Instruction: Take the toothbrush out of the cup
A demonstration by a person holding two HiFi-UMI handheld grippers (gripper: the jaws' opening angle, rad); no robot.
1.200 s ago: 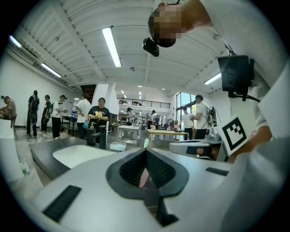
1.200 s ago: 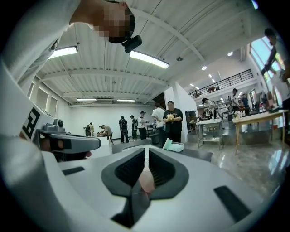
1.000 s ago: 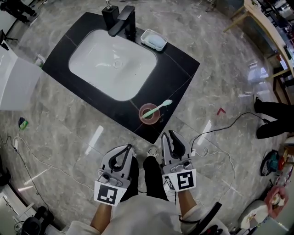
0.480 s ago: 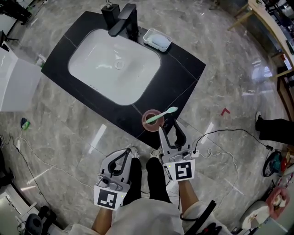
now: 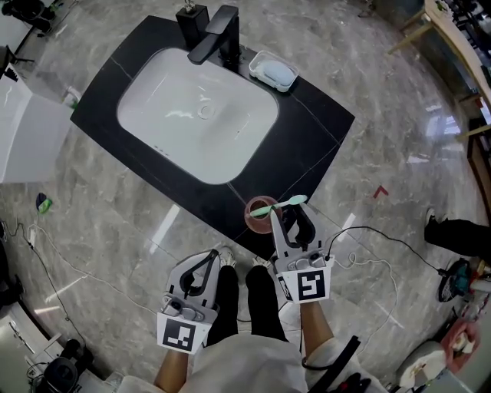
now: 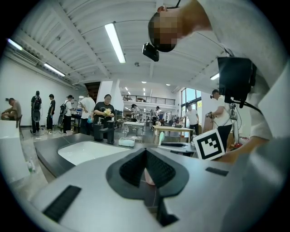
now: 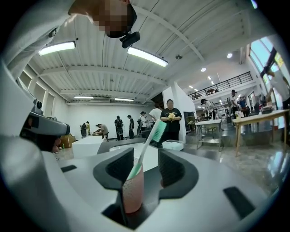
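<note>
A pink cup [image 5: 258, 210] stands at the near corner of the black counter [image 5: 307, 123], with a green toothbrush [image 5: 294, 201] leaning out of it to the right. My right gripper [image 5: 288, 212] is open at the counter's edge, its tips just right of the cup and under the brush head. In the right gripper view the cup [image 7: 132, 190] sits low by the left finger [image 7: 118, 168], and the toothbrush [image 7: 147, 144] slants up between the jaws of the right gripper [image 7: 141, 167], untouched. My left gripper [image 5: 204, 264] hangs back over the floor, shut and empty; the left gripper [image 6: 146, 158] shows its tips meeting.
A white basin [image 5: 196, 115] fills the counter's middle, with a black faucet [image 5: 222, 34], a dispenser [image 5: 192, 17] and a soap dish [image 5: 275, 71] at the back. A white cabinet [image 5: 23, 130] stands left. A cable [image 5: 368, 249] trails on the marble floor.
My right gripper has opened its jaws and come forward from over the floor up to the cup and toothbrush. The left gripper has stayed shut and nearly in place.
</note>
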